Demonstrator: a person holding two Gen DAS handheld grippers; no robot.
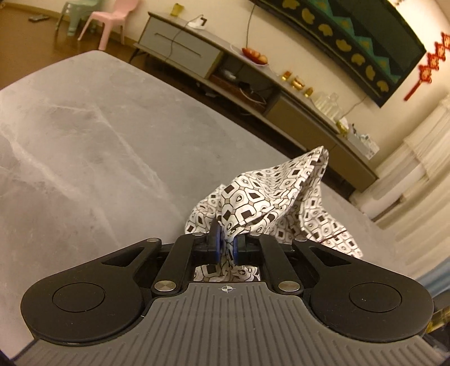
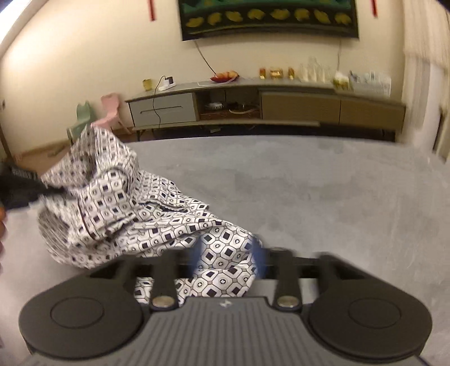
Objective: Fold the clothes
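left gripper [image 1: 226,247]: clenched on a fold of patterned pyjama garment [image 1: 270,197] | right gripper [image 2: 229,260]: fingers apart, cloth between, blurred | garment: bunched lower centre on grey table [image 1: 84,140] | risk: thin pinch slipping, fabric dropping crumpled

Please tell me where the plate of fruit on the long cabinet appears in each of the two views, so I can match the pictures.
Left wrist view: the plate of fruit sits upper centre, on the long cabinet that slants down to the right.
Right wrist view: the plate of fruit sits upper centre, on the level cabinet top.
Shared landmark: the cable hanging from the wall picture down to the plate.
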